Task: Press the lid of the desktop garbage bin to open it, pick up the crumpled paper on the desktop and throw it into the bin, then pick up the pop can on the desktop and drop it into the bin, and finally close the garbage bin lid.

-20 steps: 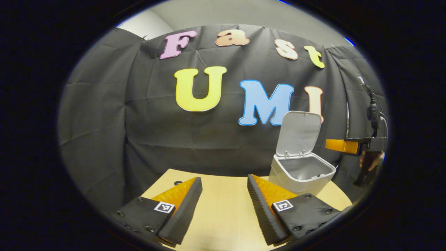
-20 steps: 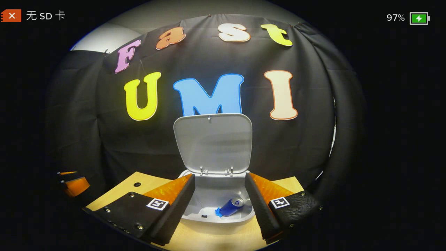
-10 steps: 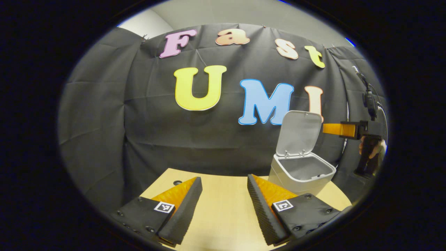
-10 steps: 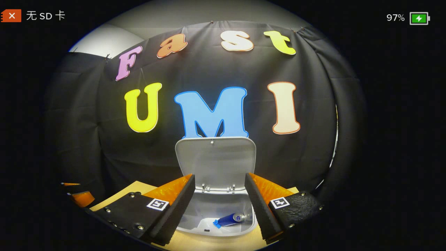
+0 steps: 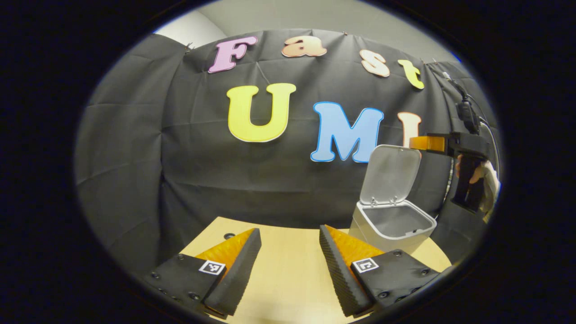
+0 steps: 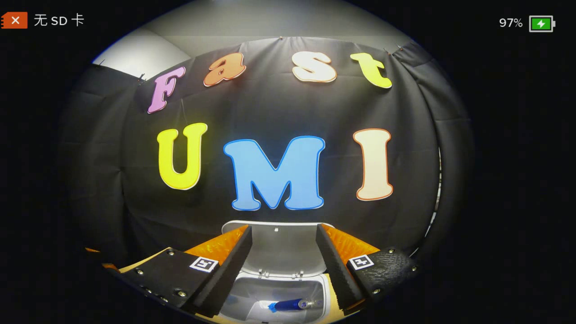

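Note:
The white desktop bin [image 5: 390, 227] stands on the table's right side with its lid [image 5: 390, 173] tipped up and back. In the right gripper view the blue pop can [image 6: 290, 304] lies on its side inside the bin [image 6: 252, 294]. My right gripper [image 6: 283, 228] is open and empty, raised in front of the lid [image 6: 281, 247], level with its top edge. The left gripper view shows that right gripper [image 5: 420, 143] just above the lid's top right corner, held by a hand [image 5: 479, 173]. My left gripper [image 5: 289, 231] hovers open over the table, left of the bin.
The light wooden table [image 5: 288, 279] has a small dark hole [image 5: 230, 236] near its far left corner. Black cloth wall stands close behind the bin. A cable [image 5: 465, 108] hangs from the right gripper's rig.
My right gripper has risen from just above the bin's opening to the height of the lid's top edge. The can stays in the bin. The left gripper has hardly moved.

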The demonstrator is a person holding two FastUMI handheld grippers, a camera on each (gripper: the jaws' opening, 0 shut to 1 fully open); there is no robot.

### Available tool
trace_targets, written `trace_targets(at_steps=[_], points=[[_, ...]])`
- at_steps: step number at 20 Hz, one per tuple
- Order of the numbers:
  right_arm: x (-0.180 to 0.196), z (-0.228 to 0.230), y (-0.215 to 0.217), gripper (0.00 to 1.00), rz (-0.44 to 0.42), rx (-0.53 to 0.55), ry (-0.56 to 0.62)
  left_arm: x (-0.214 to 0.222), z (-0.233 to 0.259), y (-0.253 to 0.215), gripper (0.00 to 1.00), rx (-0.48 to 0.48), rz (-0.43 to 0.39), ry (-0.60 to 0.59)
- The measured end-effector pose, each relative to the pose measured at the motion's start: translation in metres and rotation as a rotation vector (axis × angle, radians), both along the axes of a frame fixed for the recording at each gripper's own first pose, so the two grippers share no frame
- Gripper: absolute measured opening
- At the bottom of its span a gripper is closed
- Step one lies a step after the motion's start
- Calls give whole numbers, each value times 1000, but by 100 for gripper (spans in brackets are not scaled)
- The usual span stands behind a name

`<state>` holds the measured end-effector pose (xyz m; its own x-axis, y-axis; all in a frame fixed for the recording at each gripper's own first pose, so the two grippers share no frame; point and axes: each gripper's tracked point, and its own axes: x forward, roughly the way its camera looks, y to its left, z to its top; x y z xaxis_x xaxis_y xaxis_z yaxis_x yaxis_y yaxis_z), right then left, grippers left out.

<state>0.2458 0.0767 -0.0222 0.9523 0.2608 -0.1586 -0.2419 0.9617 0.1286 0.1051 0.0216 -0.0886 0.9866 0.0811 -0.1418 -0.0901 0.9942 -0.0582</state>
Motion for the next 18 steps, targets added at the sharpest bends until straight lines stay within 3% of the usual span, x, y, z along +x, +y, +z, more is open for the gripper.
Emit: trace_targets(at_steps=[10, 16, 18], points=[[48, 17, 11, 90, -47, -18, -72, 7, 2, 23, 87, -24, 52, 1], [58, -14, 9, 90, -51, -42, -5, 9, -2, 34, 88, -36, 78, 13], [55, -16, 8, 90, -48, -27, 8, 10, -3, 33, 81, -36, 77, 14]])
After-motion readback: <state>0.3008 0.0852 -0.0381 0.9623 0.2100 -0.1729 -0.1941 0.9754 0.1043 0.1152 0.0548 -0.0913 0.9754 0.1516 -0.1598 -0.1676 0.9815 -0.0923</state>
